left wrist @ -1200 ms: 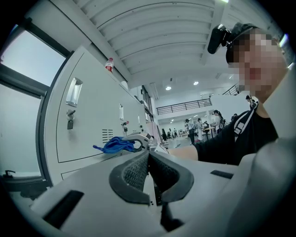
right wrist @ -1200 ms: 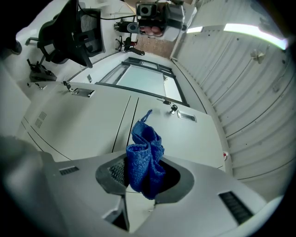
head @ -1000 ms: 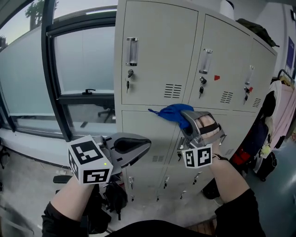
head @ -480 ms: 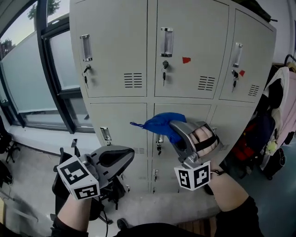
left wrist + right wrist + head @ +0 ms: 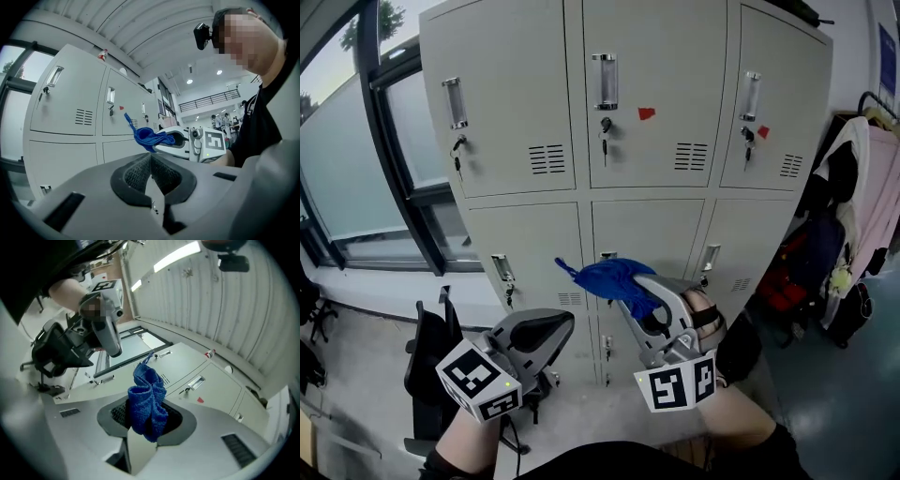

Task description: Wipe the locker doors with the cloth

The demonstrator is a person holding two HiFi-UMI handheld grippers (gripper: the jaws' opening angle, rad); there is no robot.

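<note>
**Item 1. Window (image 5: 356, 187), one.** Far left, beside the locker bank. Not part of the task.

**Item 2. Dark chair (image 5: 427, 361), one.** On the floor at lower left, below the window.

**Item 3. Left gripper (image 5: 555, 326), one.** Held low and well apart from the lockers. Its jaws are pressed together with nothing between them, as the left gripper view shows (image 5: 151, 174). It is judged to be kept idle and clear of the wiping side.

**Item 4. Locker doors, six counted.**
- Three upper doors, the first at (image 5: 502, 94), and three lower doors, the first at (image 5: 530, 248).
- Three upper handles are seen, each with a key hanging in the lock below it.
- Two lower handles are seen plainly. A third is largely covered by the cloth.
- Two small red markers (image 5: 646, 113) are noted, on the middle and right upper doors.

**Item 5. Cloth (image 5: 609, 278), one, blue.**
- It is bunched and pinched at one end, so that a loose wad stands forward of the jaw tips as a wiping face (image 5: 147, 401).
- It is seen in front of the lower middle door.
- Contact with the door is not shown, and the cloth is judged to be short of the surface.

**Item 6. Right gripper (image 5: 639, 302), one.** It is clamped on the cloth and aimed at the lockers, and is judged ready to press.

**Item 7. Hanging clothes (image 5: 862, 178), several.** Far right. The number cannot be told.
</note>
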